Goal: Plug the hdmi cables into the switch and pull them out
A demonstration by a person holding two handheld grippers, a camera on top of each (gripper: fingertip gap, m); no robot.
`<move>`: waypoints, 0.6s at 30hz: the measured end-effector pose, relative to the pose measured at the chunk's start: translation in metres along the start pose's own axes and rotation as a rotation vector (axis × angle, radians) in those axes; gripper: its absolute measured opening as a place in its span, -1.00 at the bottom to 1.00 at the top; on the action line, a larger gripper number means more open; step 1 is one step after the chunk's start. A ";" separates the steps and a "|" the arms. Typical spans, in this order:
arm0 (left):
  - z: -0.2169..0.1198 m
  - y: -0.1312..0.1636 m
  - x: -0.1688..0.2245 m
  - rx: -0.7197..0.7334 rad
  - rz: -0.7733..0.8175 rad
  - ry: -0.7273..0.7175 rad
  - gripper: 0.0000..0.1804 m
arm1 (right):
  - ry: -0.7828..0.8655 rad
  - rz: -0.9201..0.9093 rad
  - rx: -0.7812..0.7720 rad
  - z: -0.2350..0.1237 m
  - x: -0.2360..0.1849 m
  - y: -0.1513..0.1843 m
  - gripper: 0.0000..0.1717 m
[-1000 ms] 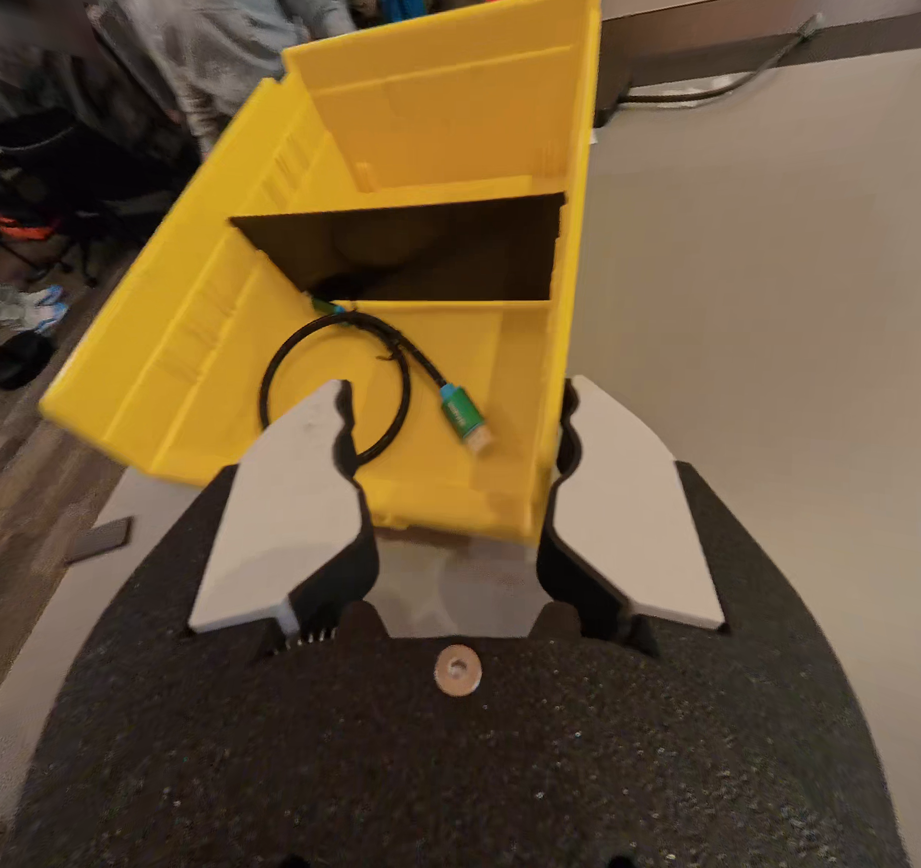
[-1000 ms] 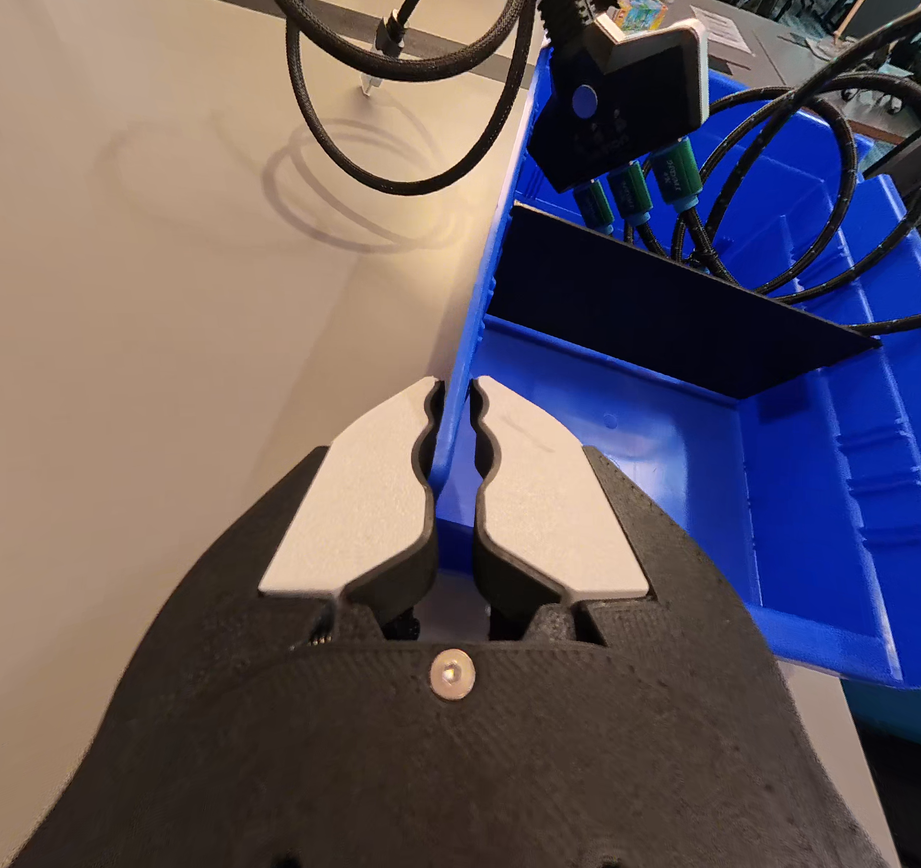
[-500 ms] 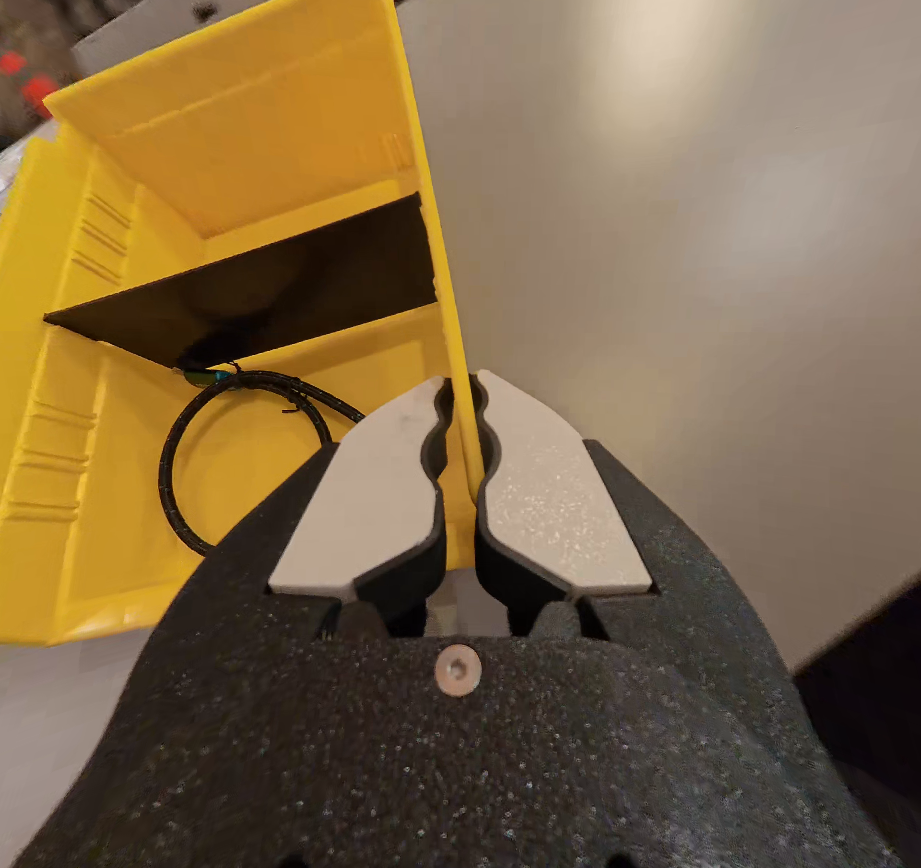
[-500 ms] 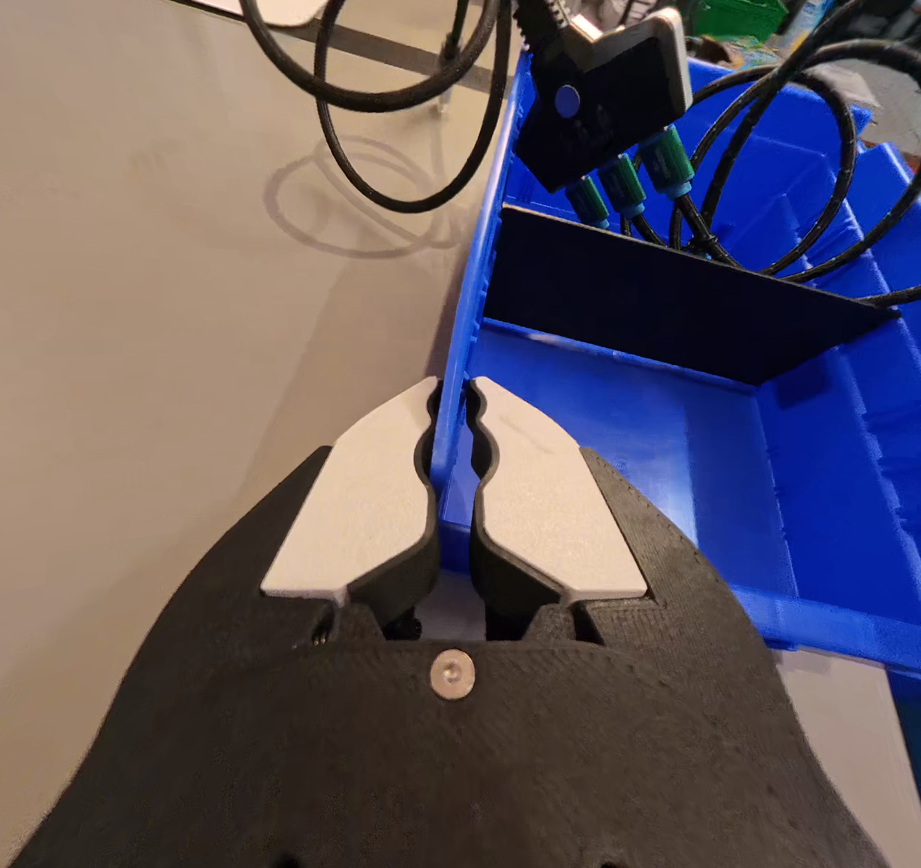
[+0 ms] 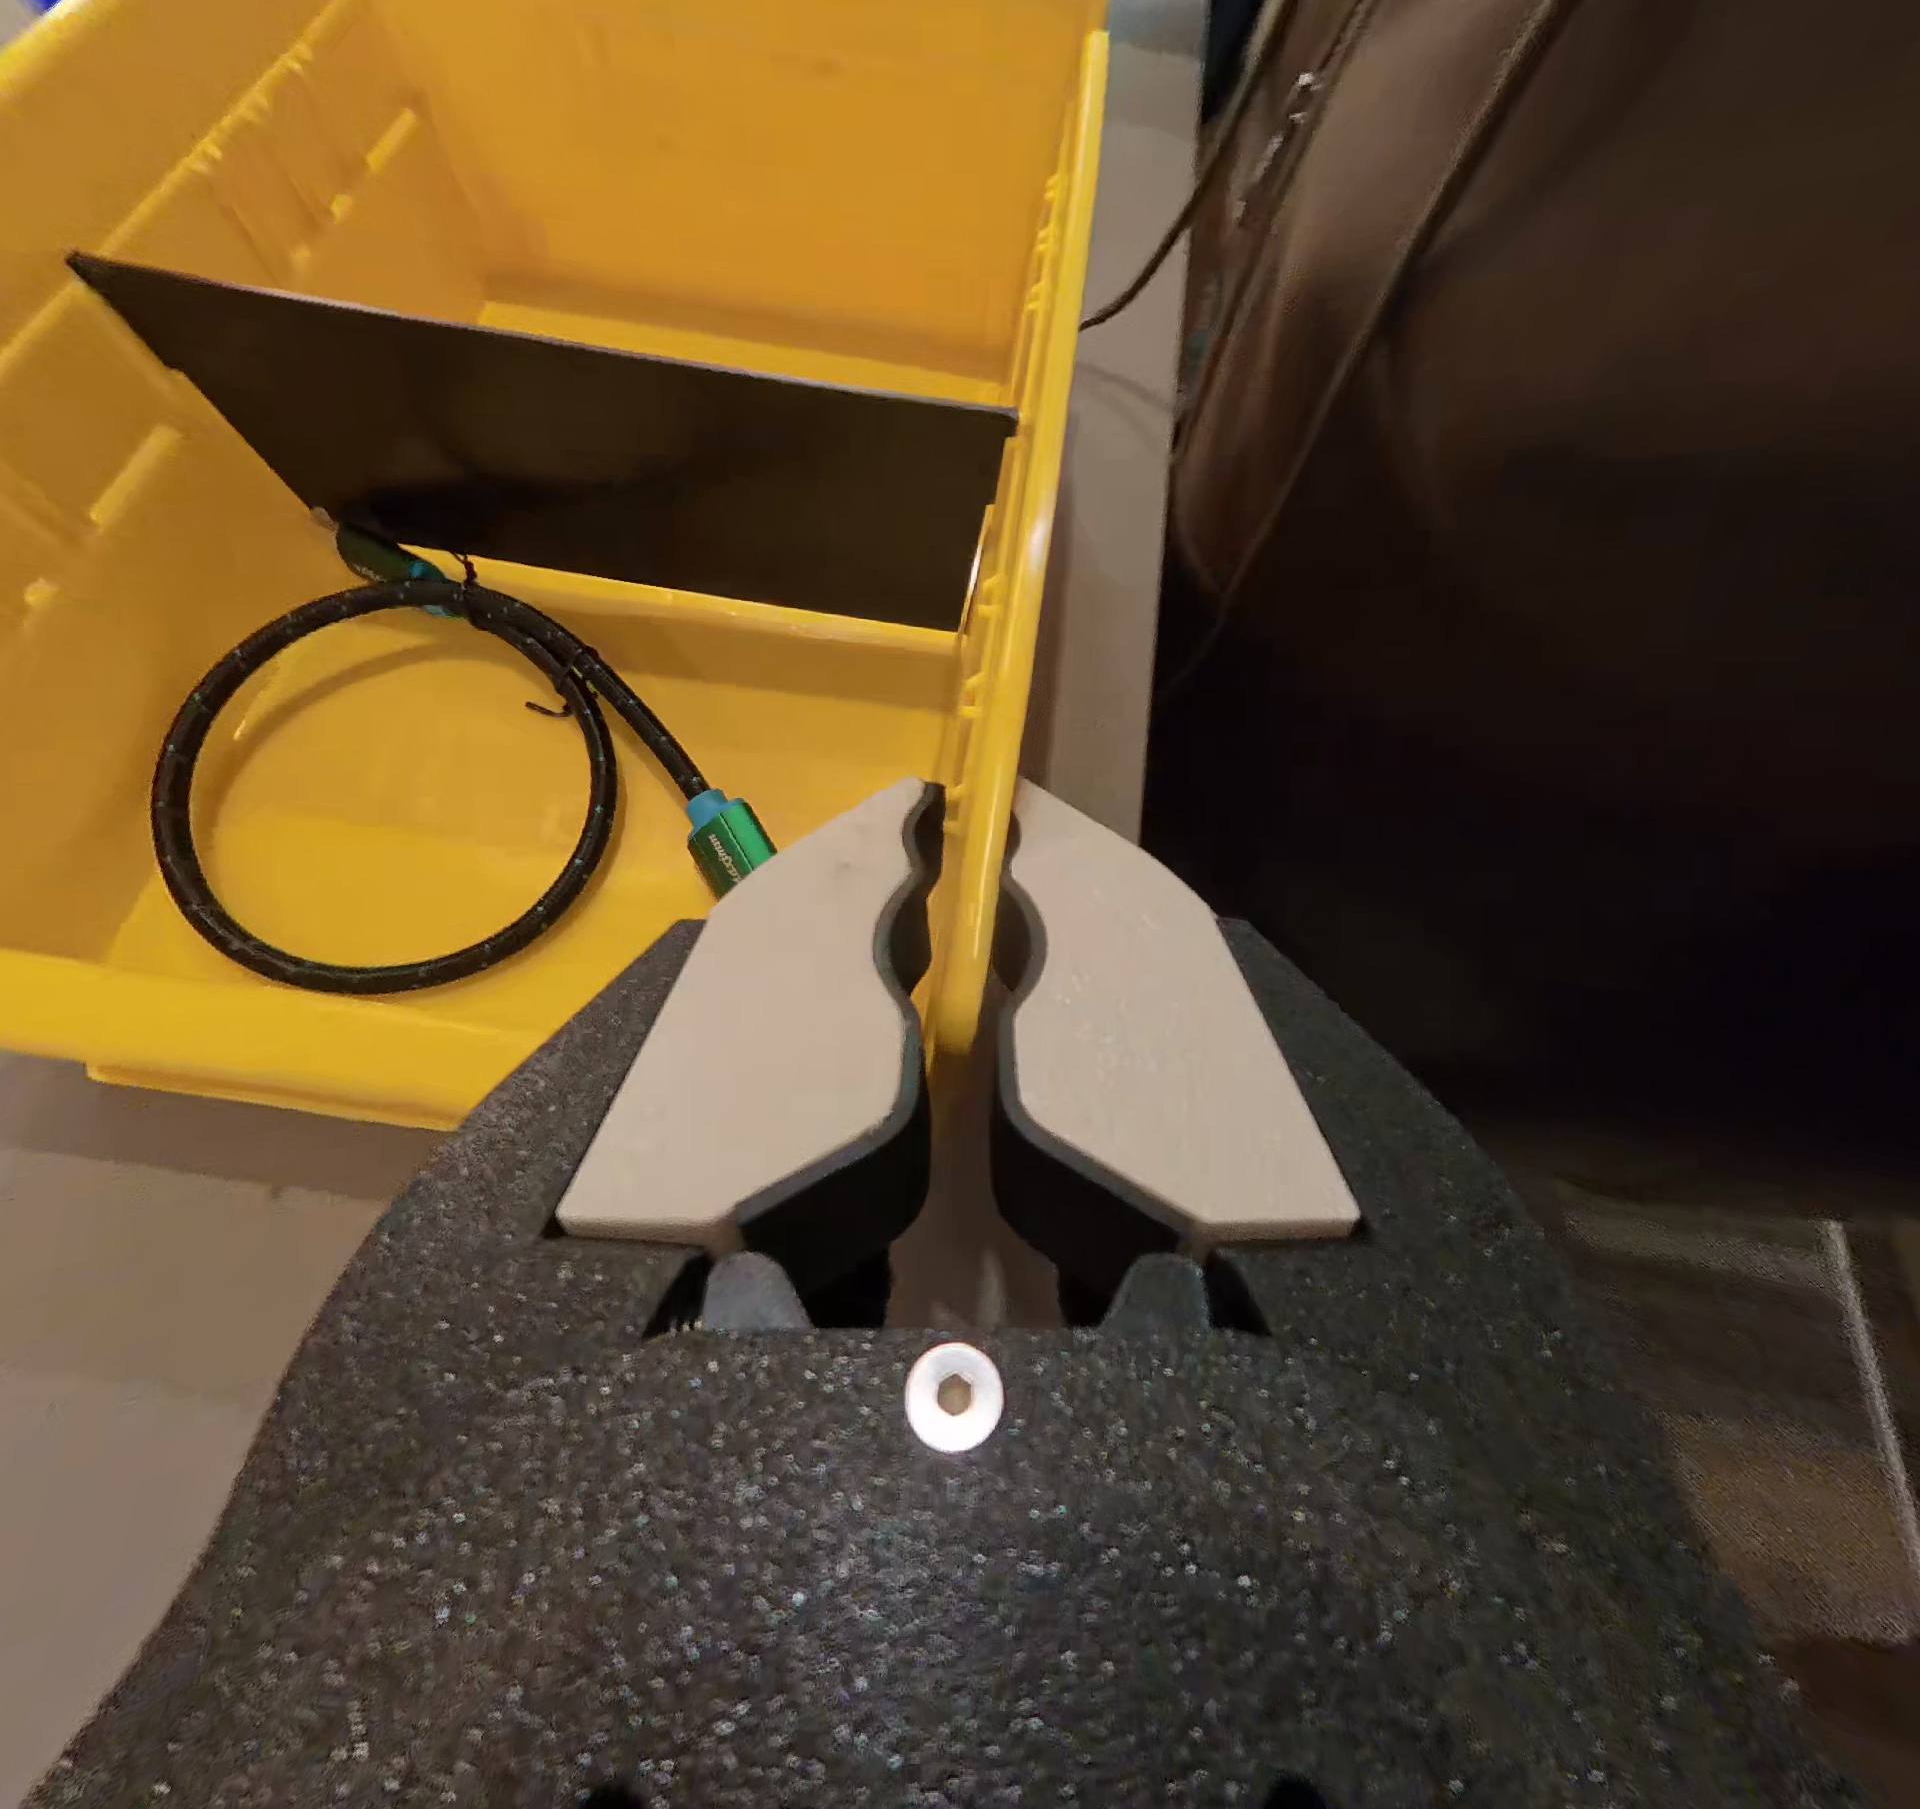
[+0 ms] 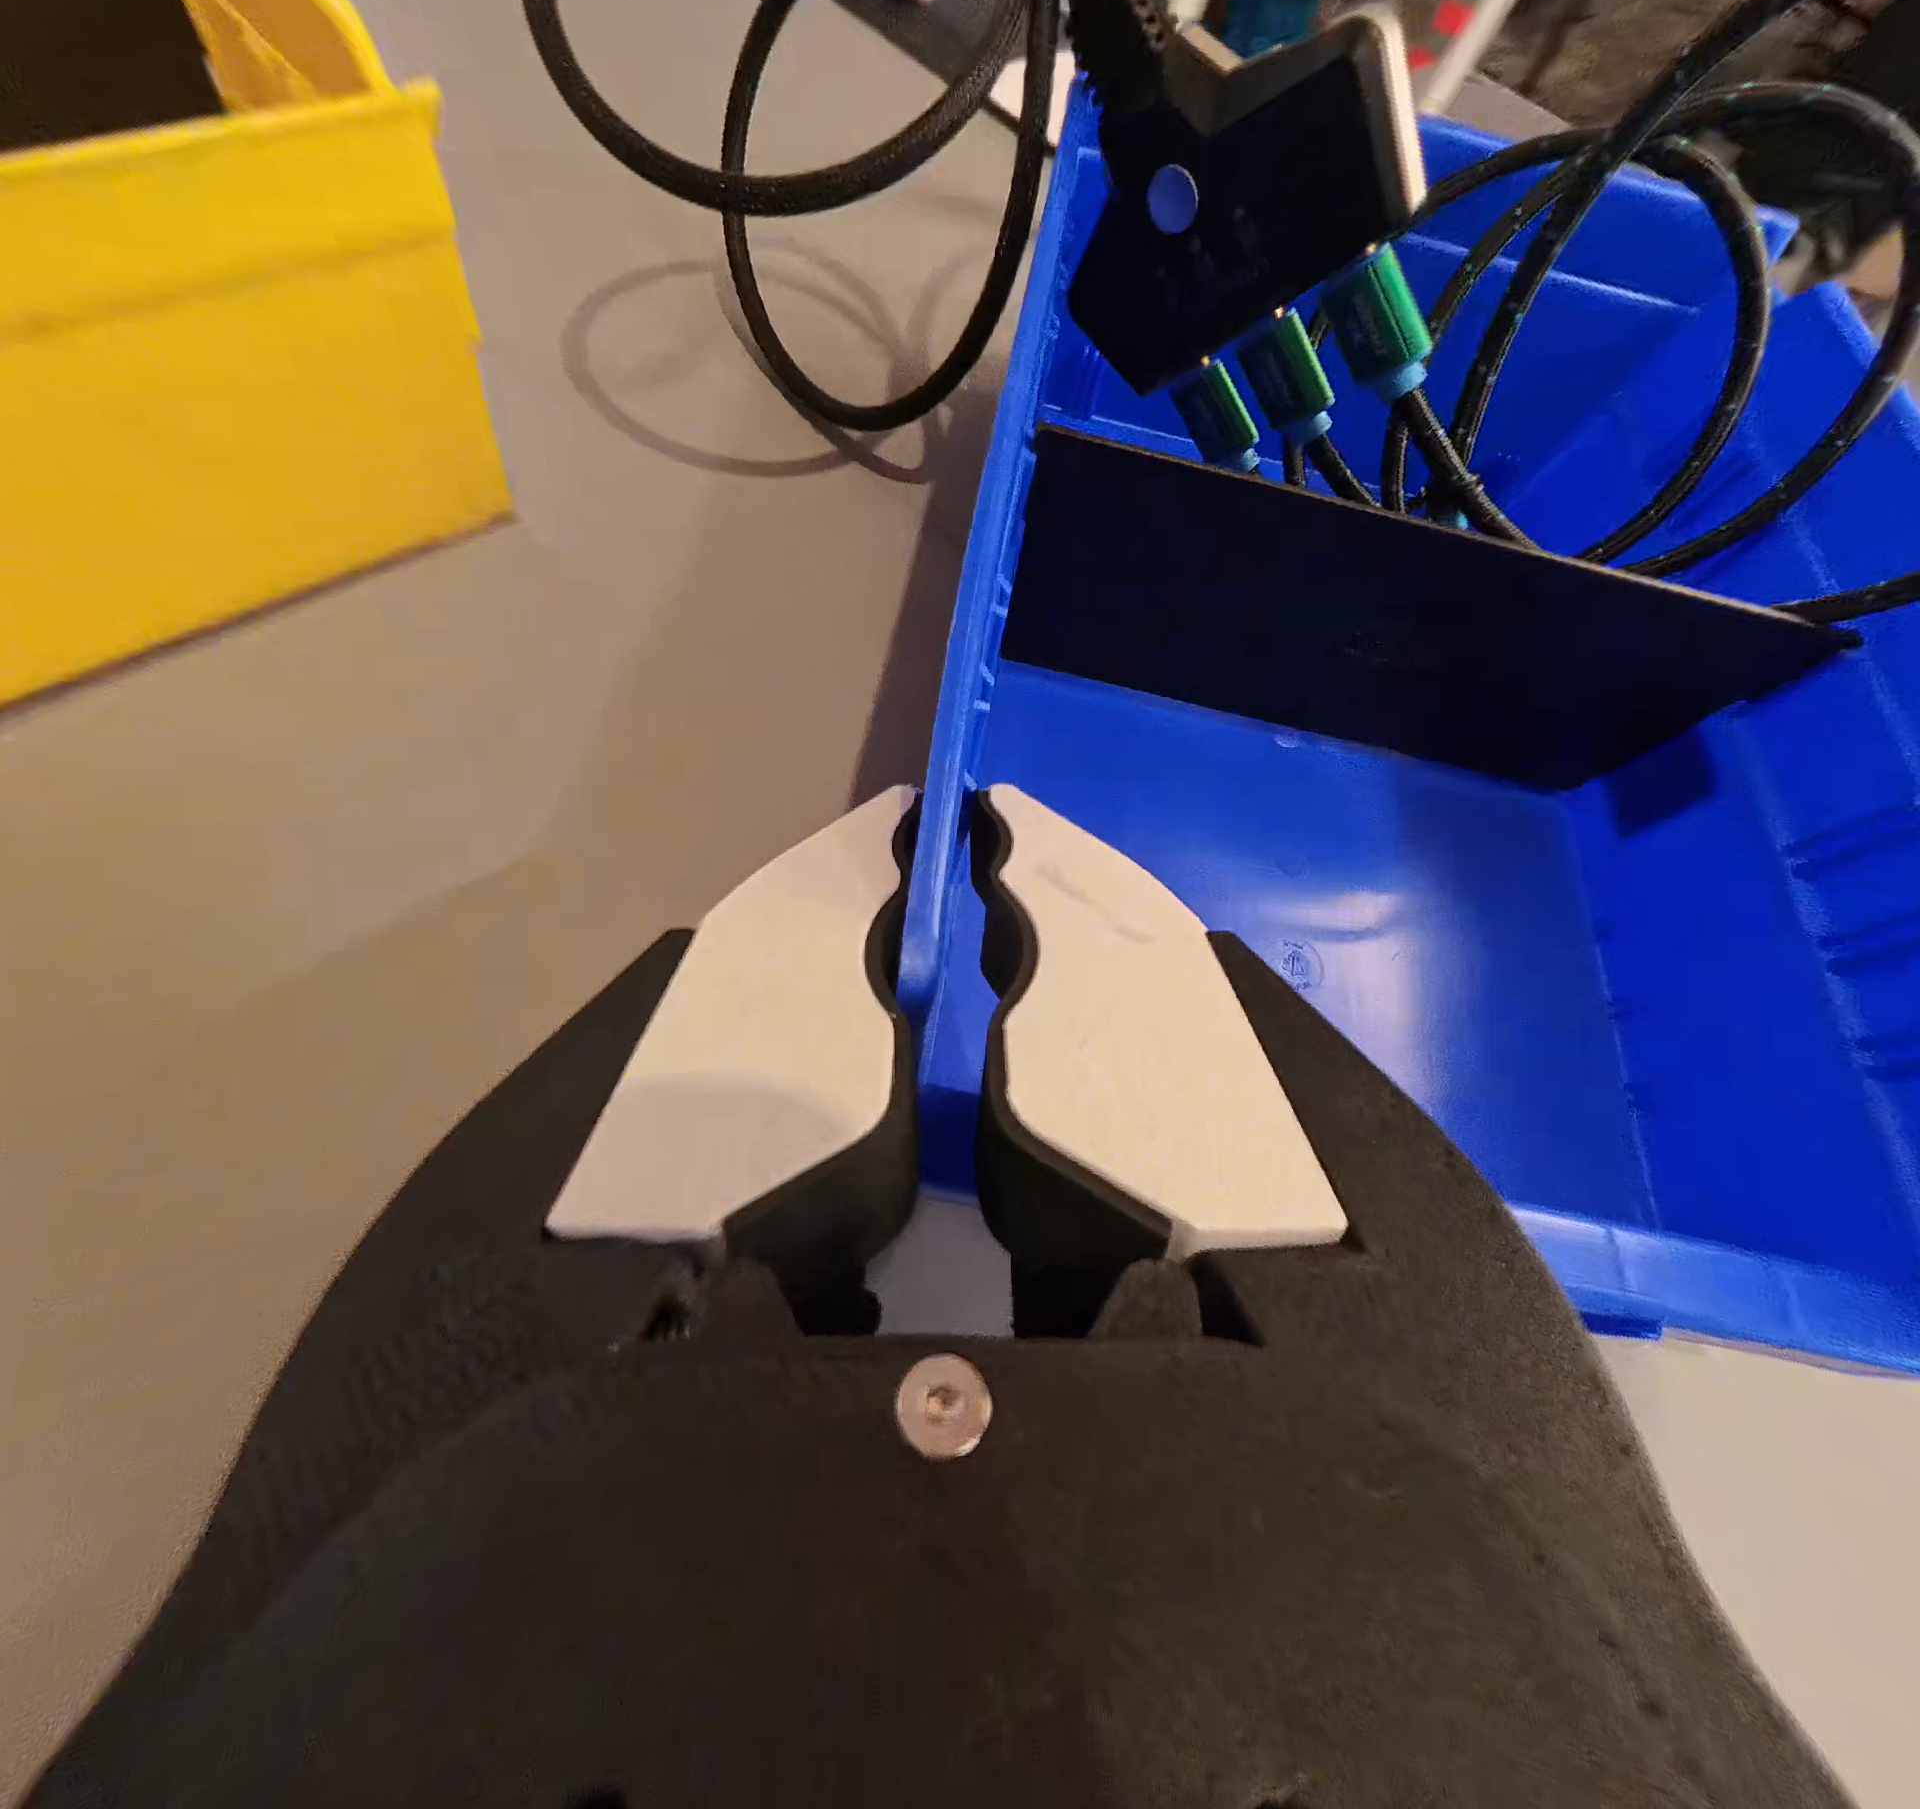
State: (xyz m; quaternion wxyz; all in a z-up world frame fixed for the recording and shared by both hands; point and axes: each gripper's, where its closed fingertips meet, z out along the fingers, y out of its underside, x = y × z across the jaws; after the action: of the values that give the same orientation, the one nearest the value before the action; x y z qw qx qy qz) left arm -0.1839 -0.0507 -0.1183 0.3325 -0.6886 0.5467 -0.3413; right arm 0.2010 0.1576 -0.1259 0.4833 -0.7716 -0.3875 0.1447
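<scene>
Gripping the right side wall of the yellow bin [image 5: 665,118] with the left gripper [image 5: 975,829], fingers [image 5: 790,990] closed on the rim from inside and outside; wall running straight ahead along the fingers. Clamping likewise the left wall of the blue bin [image 6: 1455,980] with the right gripper [image 6: 943,809]. Both bins on the grey table [image 6: 364,876], well apart, each split by a black divider [image 5: 582,450]. Coiled black cable [image 5: 384,783] with green plug in the yellow bin's near compartment; black hub [image 6: 1247,211] with cables over the blue bin's far compartment.
</scene>
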 end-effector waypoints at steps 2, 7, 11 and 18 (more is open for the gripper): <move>0.008 -0.004 0.008 0.002 0.002 0.064 -0.92 | -0.088 -0.051 0.016 0.014 -0.011 -0.010 -0.93; 0.028 -0.012 0.024 0.013 0.019 0.159 -0.91 | -0.284 -0.166 0.056 0.047 -0.035 -0.033 -0.94; 0.042 -0.019 0.034 0.016 0.014 0.176 -0.89 | -0.402 -0.232 0.077 0.076 -0.056 -0.054 -0.94; 0.052 -0.029 0.047 0.029 -0.033 0.148 -0.88 | -0.446 -0.261 0.092 0.105 -0.063 -0.086 -0.86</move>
State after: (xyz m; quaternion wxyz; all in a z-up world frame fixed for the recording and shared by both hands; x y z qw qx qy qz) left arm -0.1176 -0.0873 -0.1174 0.2954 -0.6655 0.5534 -0.4044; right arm 0.0574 0.1972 -0.1131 0.4350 -0.6412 -0.5739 0.2651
